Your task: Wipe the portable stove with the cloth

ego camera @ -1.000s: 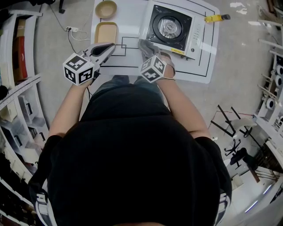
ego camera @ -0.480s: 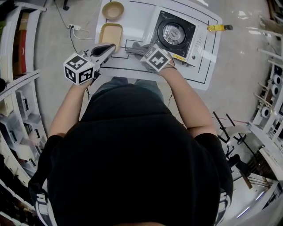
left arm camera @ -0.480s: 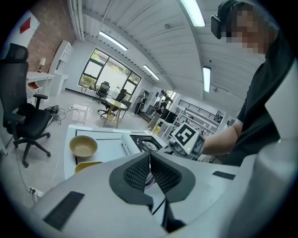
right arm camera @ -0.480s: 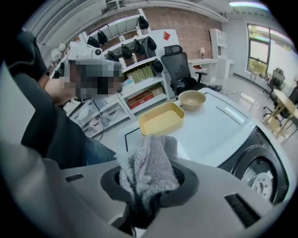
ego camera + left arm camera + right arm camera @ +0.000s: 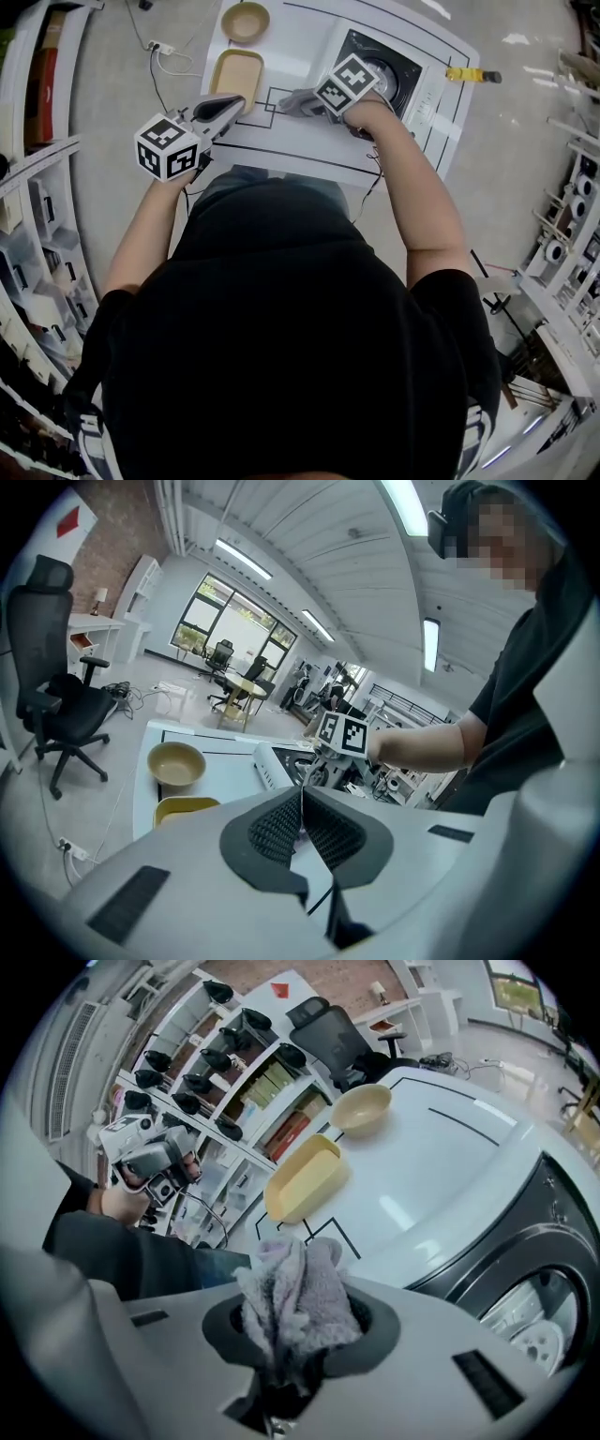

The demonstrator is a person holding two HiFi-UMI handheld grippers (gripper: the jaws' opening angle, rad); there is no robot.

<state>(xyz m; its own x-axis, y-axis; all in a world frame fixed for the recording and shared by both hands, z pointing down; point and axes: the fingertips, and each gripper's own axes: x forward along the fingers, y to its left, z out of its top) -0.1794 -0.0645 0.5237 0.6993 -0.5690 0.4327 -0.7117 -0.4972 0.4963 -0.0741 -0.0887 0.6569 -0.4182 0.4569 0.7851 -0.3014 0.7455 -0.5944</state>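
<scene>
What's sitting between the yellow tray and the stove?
Between yellow tray and stove, only bare white table, clearest in the right gripper view.

Buried between the jaws of the right gripper (image 5: 298, 1330): lower end of the cloth (image 5: 295, 1293). Just beyond those jaws, cut by the picture's edge: portable stove (image 5: 530, 1260). In the head view, half covered by that gripper's marker cube (image 5: 345, 84). Beyond the left gripper (image 5: 302, 822), mostly screened by its jaws.
</scene>
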